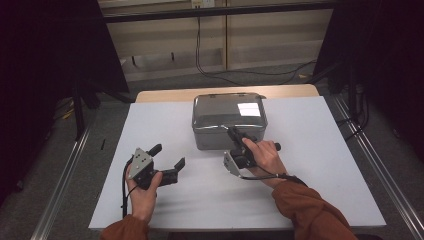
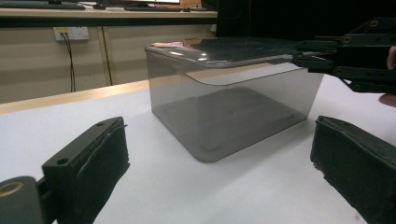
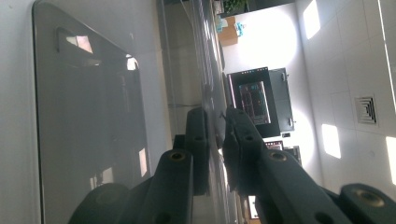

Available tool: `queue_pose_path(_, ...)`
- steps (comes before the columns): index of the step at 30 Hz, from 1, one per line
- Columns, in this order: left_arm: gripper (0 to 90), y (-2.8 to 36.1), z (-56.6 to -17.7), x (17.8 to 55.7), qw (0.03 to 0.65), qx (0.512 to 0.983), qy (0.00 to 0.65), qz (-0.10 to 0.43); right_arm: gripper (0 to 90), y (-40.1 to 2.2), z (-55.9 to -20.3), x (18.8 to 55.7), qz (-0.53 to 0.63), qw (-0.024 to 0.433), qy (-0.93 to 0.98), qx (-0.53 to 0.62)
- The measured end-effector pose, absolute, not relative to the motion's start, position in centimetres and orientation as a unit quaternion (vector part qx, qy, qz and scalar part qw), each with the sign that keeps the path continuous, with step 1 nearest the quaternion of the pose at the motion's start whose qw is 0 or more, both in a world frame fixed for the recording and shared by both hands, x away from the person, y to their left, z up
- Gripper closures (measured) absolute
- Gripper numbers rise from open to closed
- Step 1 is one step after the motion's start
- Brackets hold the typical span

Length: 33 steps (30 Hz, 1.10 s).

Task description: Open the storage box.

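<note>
A smoky grey see-through box (image 1: pixel 220 135) with a glossy lid (image 1: pixel 229 109) stands at the table's middle, toward the back. My right gripper (image 1: pixel 233 132) is turned on its side at the box's front edge, shut on the lid's rim. In the right gripper view its gripper (image 3: pixel 217 128) pinches the thin lid edge (image 3: pixel 205 70), with the box wall (image 3: pixel 88 116) to the left. My left gripper (image 1: pixel 169 155) is open with nothing in it, in front and to the left of the box. In the left gripper view its gripper (image 2: pixel 219 140) faces the box (image 2: pixel 233 112), and the right gripper (image 2: pixel 308 56) grips the lid's corner.
The white table top (image 1: pixel 310 165) has bare room on both sides of the box and in front of it. A wooden strip (image 1: pixel 165 94) runs along the far edge. Cables (image 1: pixel 215 70) lie on the floor beyond, and metal rails (image 1: pixel 65 175) flank the table.
</note>
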<state>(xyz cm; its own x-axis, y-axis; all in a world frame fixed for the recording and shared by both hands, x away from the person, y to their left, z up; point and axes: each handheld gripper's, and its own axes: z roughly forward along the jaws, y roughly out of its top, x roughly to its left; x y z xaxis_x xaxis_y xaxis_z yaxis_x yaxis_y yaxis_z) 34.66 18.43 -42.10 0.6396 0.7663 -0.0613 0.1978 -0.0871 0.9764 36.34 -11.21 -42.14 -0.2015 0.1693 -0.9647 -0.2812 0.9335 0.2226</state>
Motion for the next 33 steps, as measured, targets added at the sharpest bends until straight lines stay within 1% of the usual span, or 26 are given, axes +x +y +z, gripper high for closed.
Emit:
queue_pose_path(6,3.1,17.2,-41.8,35.8,0.573,0.710,0.324,0.250,80.5,-11.2,-42.1,36.3,0.180,0.630,0.754,-0.036)
queue_pose_path(12,2.8,16.4,-41.5,36.6,0.579,0.707,0.322,0.248,80.7,-11.2,-41.8,36.4,0.186,0.633,0.751,-0.034)
queue_pose_path(15,3.4,16.2,-41.6,37.2,0.579,0.711,0.310,0.250,80.9,-11.2,-41.6,36.5,0.188,0.633,0.750,-0.032)
queue_pose_path(17,3.3,16.1,-41.8,37.7,0.579,0.710,0.318,0.245,81.1,-11.3,-41.3,36.5,0.187,0.635,0.749,-0.033)
queue_pose_path(22,2.5,15.8,-41.9,38.6,0.575,0.712,0.311,0.256,81.3,-11.3,-41.0,36.6,0.189,0.637,0.747,-0.034)
queue_pose_path(24,3.0,15.5,-41.7,39.0,0.585,0.708,0.309,0.245,81.4,-11.3,-41.0,36.6,0.190,0.637,0.747,-0.030)
queue_pose_path(27,2.6,14.9,-41.4,39.3,0.578,0.715,0.291,0.263,81.6,-11.3,-40.7,36.7,0.188,0.639,0.746,-0.032)
queue_pose_path(33,2.9,14.2,-40.8,40.7,0.581,0.714,0.295,0.259,82.3,-11.2,-39.9,36.9,0.190,0.642,0.742,-0.034)
